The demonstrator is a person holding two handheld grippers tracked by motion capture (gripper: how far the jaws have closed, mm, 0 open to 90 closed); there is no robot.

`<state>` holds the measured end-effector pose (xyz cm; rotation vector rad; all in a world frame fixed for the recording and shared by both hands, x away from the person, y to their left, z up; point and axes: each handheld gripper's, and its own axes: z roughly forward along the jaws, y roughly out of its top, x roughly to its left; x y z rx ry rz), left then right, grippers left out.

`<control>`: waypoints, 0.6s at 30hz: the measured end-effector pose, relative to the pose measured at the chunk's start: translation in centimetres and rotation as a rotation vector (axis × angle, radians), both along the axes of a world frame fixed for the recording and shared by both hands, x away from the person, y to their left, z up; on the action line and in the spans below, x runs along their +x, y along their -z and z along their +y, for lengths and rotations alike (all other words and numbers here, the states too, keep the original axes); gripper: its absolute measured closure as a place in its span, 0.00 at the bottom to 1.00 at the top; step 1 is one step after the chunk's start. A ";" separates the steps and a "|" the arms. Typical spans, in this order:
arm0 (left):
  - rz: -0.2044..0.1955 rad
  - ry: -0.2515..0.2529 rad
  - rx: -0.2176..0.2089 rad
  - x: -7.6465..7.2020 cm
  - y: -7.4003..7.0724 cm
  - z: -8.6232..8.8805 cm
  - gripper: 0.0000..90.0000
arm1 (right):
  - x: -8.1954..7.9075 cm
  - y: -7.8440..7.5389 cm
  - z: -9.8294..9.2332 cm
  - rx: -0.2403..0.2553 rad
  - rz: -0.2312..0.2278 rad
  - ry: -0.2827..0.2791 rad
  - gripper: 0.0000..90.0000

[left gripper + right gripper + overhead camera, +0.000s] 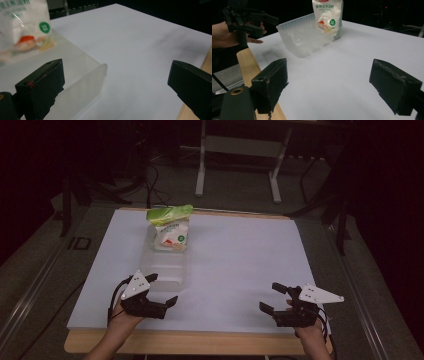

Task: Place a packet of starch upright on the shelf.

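Observation:
A clear plastic bin (pixel 165 262) lies on the white sheet (pixel 240 255), left of middle. A white bag with a green top (pixel 171 227) stands upright in its far end. My left gripper (pixel 163 288) is open at the bin's near end. In the left gripper view the bin's near corner (pixel 85 80) sits between the wide-apart jaws of my left gripper (pixel 115 85), close to the left one, with the bag (pixel 22 27) behind. My right gripper (pixel 269 296) is open over bare sheet at the front right. In the right gripper view, my right gripper (pixel 329 82) holds nothing.
The wooden table edge (pixel 200 342) runs along the front below the sheet. White table legs (pixel 201 165) and cables stand on the dark floor beyond. In the right gripper view, the bin (pixel 304 37), the bag (pixel 327 15) and the other hand's gripper (pixel 249 20) lie far ahead.

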<state>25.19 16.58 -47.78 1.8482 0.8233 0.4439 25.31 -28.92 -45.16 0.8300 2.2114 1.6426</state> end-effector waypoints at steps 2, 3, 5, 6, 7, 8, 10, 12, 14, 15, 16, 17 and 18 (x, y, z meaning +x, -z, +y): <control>-0.001 0.010 0.001 -0.1 0.5 0.0 0.01 | 0.0 0.1 0.0 -0.006 0.000 0.002 0.16; -0.004 0.016 0.006 -0.2 0.7 0.0 0.01 | 0.0 0.2 0.0 -0.008 0.000 0.002 0.16; -0.014 0.020 0.021 -0.4 1.0 0.0 0.01 | 0.0 0.3 0.0 -0.018 -0.001 0.003 0.16; -0.014 0.020 0.021 -0.4 1.0 0.0 0.01 | 0.0 0.3 0.0 -0.018 -0.001 0.003 0.16; -0.021 0.028 0.018 -0.6 1.3 0.0 0.01 | 0.0 0.4 0.0 -0.021 0.000 0.005 0.16; -0.026 0.033 0.019 -0.7 1.4 -0.1 0.01 | 0.1 0.5 0.1 -0.024 0.003 0.005 0.17; -0.030 0.043 0.017 -0.8 1.6 -0.2 0.01 | 0.1 0.7 0.1 -0.028 0.006 0.004 0.16; -0.036 0.049 0.021 -0.9 1.7 -0.3 0.01 | 0.0 0.9 0.2 -0.038 0.007 0.002 0.16; -0.043 0.048 0.024 -1.0 1.9 -0.3 0.01 | 0.0 1.2 0.3 -0.052 0.005 0.000 0.16; -0.040 0.051 0.025 -1.0 1.9 -0.4 0.01 | 0.0 1.3 0.4 -0.062 0.007 -0.001 0.16; -0.038 0.053 0.026 -1.1 2.0 -0.4 0.01 | 0.0 1.4 0.4 -0.065 0.009 -0.004 0.16; -0.041 0.054 0.030 -1.1 2.0 -0.5 0.01 | 0.0 1.6 0.5 -0.069 0.012 -0.005 0.16; -0.042 0.058 0.034 -1.1 2.1 -0.6 0.01 | 0.1 1.7 0.6 -0.073 0.015 -0.008 0.16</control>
